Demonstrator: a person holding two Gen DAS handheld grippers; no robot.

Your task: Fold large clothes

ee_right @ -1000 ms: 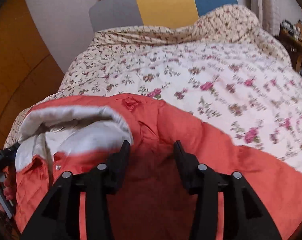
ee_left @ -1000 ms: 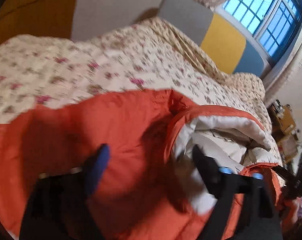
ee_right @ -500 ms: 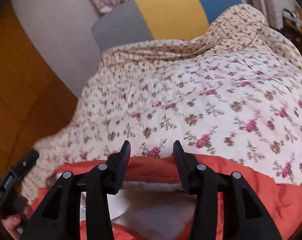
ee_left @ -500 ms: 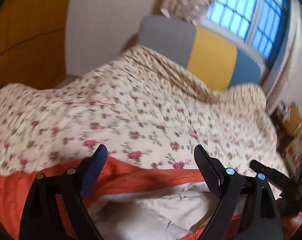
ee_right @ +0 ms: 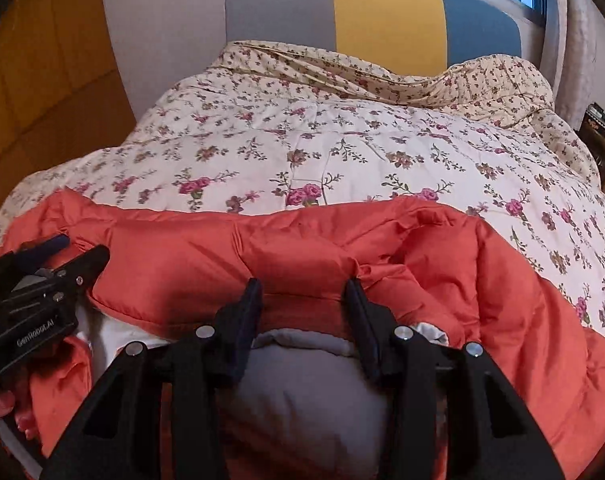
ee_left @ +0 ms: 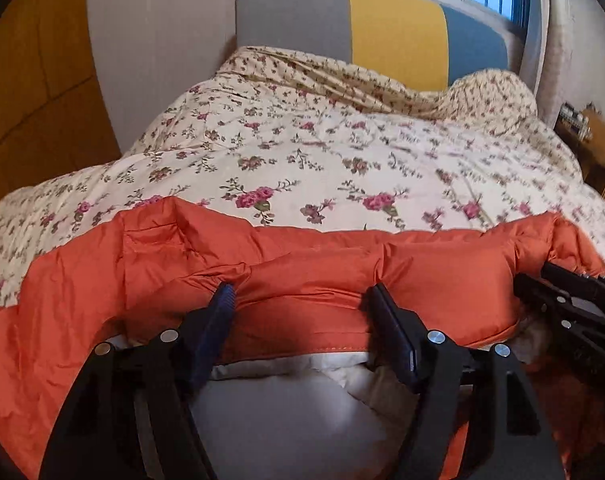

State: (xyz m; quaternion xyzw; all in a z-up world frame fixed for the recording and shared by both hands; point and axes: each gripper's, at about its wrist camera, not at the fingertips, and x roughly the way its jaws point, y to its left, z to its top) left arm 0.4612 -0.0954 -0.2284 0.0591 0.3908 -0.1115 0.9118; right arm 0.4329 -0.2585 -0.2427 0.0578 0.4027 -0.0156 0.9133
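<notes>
An orange padded jacket (ee_left: 310, 276) with a white lining (ee_left: 286, 412) lies at the near end of a bed; it also shows in the right wrist view (ee_right: 302, 256). My left gripper (ee_left: 302, 296) is open, its fingers wide apart with a fold of the orange fabric between them. My right gripper (ee_right: 302, 284) is open too, its fingertips against the jacket's folded edge. The right gripper shows at the right edge of the left wrist view (ee_left: 570, 304). The left gripper shows at the left of the right wrist view (ee_right: 38, 276).
A floral quilt (ee_left: 342, 152) covers the bed beyond the jacket. A grey, yellow and blue headboard (ee_left: 394, 44) stands at the far end under a window. A wooden shelf (ee_left: 590, 140) stands to the right. A yellow wall panel (ee_left: 30, 80) is at the left.
Both grippers have tilted from the jacket up toward the bed and back down. The jacket's far edge now lies folded over toward me, covering much of the white lining.
</notes>
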